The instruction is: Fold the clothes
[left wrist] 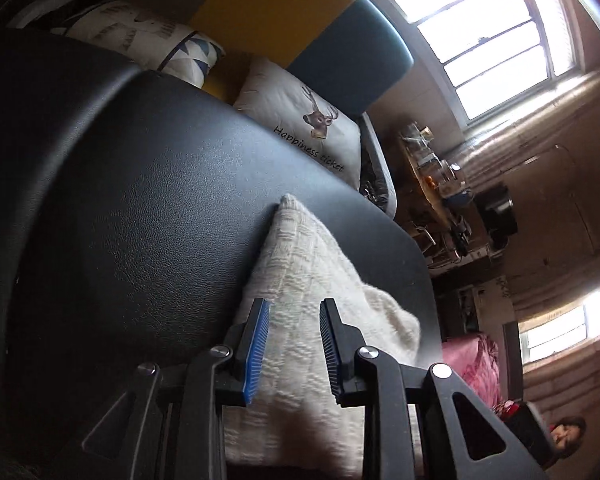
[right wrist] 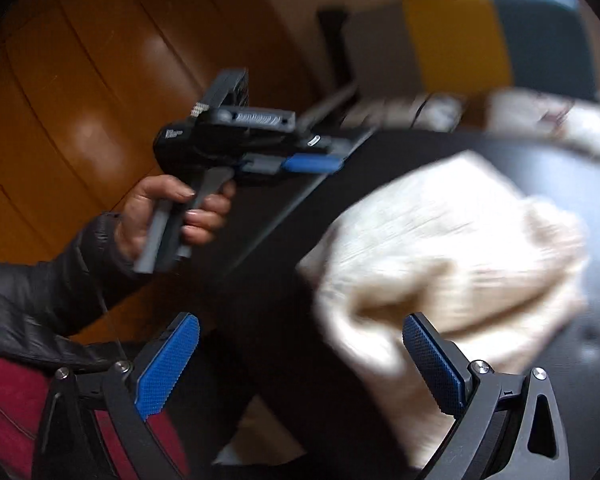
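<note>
Home living room — sofa (left wrist: 300, 8), cushions (left wrist: 304, 120), windows (left wrist: 484, 40)

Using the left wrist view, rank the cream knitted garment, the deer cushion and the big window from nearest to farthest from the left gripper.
1. Cream knitted garment: lying on the black surface, directly under and ahead of the left gripper.
2. Deer cushion: beyond the black surface's far edge, ahead.
3. Big window: upper right, on the far wall.

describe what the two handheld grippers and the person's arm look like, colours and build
Both grippers are black jointed frames with silver pivot screws and blue ribbed pads on the fingers. From the side, the left gripper is a black pistol-shaped body with a grey handle and a ribbed grey panel. The hand on it comes out of a black, slightly shiny jacket sleeve.
</note>
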`<act>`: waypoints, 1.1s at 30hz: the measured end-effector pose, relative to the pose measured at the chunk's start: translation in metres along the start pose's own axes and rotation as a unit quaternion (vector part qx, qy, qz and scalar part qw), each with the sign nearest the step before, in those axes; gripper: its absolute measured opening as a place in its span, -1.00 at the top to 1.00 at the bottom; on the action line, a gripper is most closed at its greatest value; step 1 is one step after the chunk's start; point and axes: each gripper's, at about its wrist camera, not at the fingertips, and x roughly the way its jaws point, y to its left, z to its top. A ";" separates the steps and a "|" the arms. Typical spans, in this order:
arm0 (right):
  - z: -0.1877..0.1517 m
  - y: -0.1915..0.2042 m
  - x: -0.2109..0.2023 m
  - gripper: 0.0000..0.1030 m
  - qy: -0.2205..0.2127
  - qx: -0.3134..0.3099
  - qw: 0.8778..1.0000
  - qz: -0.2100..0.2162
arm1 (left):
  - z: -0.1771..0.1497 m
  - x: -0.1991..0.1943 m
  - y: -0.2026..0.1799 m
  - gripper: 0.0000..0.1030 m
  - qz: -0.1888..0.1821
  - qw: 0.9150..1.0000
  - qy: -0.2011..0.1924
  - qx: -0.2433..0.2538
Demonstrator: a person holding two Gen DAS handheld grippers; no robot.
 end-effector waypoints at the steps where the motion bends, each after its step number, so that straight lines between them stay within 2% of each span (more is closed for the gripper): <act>1: -0.010 -0.007 0.004 -1.00 0.005 0.025 1.000 0.003 | -0.006 0.005 -0.002 0.52 -0.001 1.000 0.003 0.018; 4: -0.040 -0.030 0.018 -1.00 0.019 0.101 0.995 0.012 | -0.033 0.025 -0.013 0.52 -0.029 0.995 0.030 0.086; 6: -0.073 -0.045 0.012 -1.00 0.002 0.133 0.991 -0.012 | -0.052 0.038 -0.020 0.52 -0.033 0.989 0.048 0.133; 9: -0.090 -0.047 -0.014 -1.00 -0.048 0.180 0.982 -0.014 | -0.069 0.043 -0.026 0.53 -0.054 0.982 0.062 0.169; 13: -0.083 -0.051 -0.046 -1.00 -0.106 0.198 0.974 -0.030 | -0.073 0.031 -0.041 0.52 -0.056 0.977 0.051 0.201; 17: -0.056 -0.069 -0.077 -1.00 -0.199 0.229 0.952 -0.037 | -0.082 0.029 -0.058 0.52 -0.076 0.969 0.051 0.229; 19: -0.039 -0.083 -0.073 -1.00 -0.212 0.239 0.947 -0.041 | -0.089 0.032 -0.063 0.52 -0.084 0.965 0.052 0.243; 22: -0.028 -0.112 -0.055 -0.98 -0.196 0.286 0.937 -0.048 | -0.100 0.038 -0.069 0.52 -0.096 0.958 0.056 0.264; 25: -0.031 -0.134 -0.045 -0.77 -0.189 0.323 0.926 -0.056 | -0.110 0.043 -0.076 0.52 -0.107 0.951 0.060 0.285; 27: -0.040 -0.124 -0.046 -0.47 -0.192 0.334 0.921 -0.061 | -0.117 0.047 -0.080 0.52 -0.115 0.945 0.063 0.299; 28: -0.038 -0.121 -0.048 -0.20 -0.195 0.331 0.921 -0.069 | -0.121 0.048 -0.082 0.52 -0.119 0.942 0.064 0.306; 29: -0.034 -0.121 -0.048 0.01 -0.196 0.325 0.922 -0.080 | -0.124 0.050 -0.084 0.52 -0.123 0.940 0.065 0.313; 30: -0.031 -0.120 -0.047 0.10 -0.197 0.319 0.923 -0.090 | -0.128 0.052 -0.086 0.52 -0.126 0.937 0.067 0.320; 31: -0.024 -0.118 -0.045 0.33 -0.188 0.308 0.926 -0.112 | -0.133 0.057 -0.087 0.52 -0.123 0.932 0.078 0.333; 32: -0.021 -0.114 -0.046 0.44 -0.178 0.291 0.930 -0.134 | -0.140 0.064 -0.088 0.52 -0.116 0.925 0.094 0.349; 33: -0.011 -0.104 -0.050 0.46 -0.165 0.258 0.936 -0.170 | -0.146 0.071 -0.088 0.52 -0.109 0.918 0.111 0.366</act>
